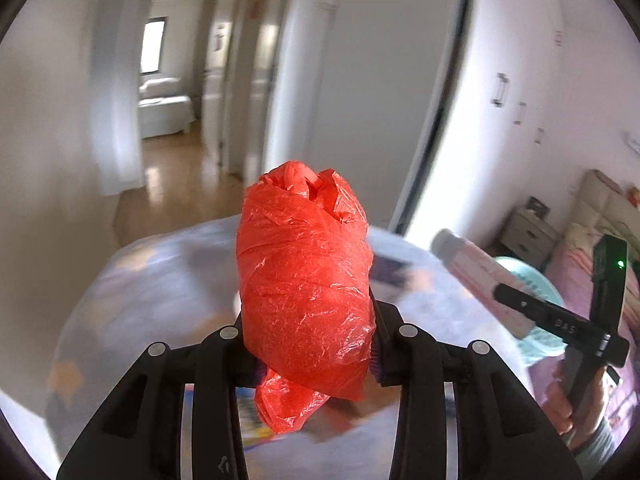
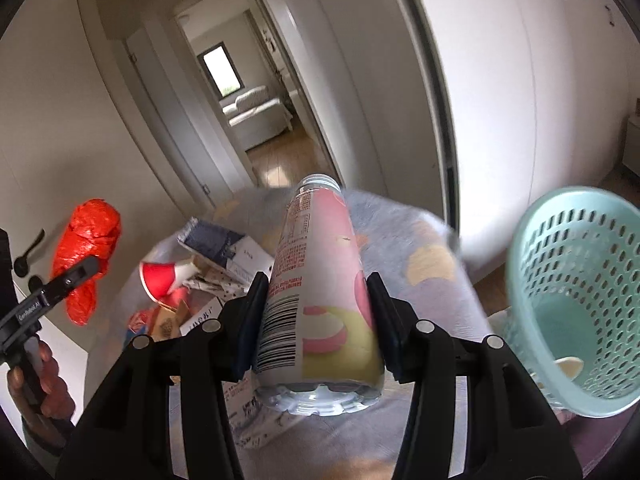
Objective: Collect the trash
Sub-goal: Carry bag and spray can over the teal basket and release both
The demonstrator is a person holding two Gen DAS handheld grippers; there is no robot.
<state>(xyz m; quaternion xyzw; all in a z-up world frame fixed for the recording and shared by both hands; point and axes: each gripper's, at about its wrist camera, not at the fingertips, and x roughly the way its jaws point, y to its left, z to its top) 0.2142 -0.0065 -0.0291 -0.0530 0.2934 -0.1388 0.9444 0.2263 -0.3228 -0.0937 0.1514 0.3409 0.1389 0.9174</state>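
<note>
My left gripper [image 1: 310,320] is shut on a crumpled red plastic bag [image 1: 304,276] and holds it up above the table; the bag also shows at the left of the right wrist view [image 2: 86,248]. My right gripper [image 2: 316,292] is shut on an empty pink-labelled plastic bottle [image 2: 320,280], open neck pointing away, also lifted; the bottle shows in the left wrist view [image 1: 480,276]. A pale teal perforated basket [image 2: 576,276] lies tilted at the right, mouth facing me, with a small scrap inside.
A round table with a patterned cover [image 2: 432,280] carries a pile of trash: a red-and-white paper cup [image 2: 160,280], a dark blue and white carton [image 2: 228,252], paper scraps. Behind are an open doorway, a hallway and white wardrobe doors [image 2: 500,100]. A bed [image 1: 592,264] stands at the right.
</note>
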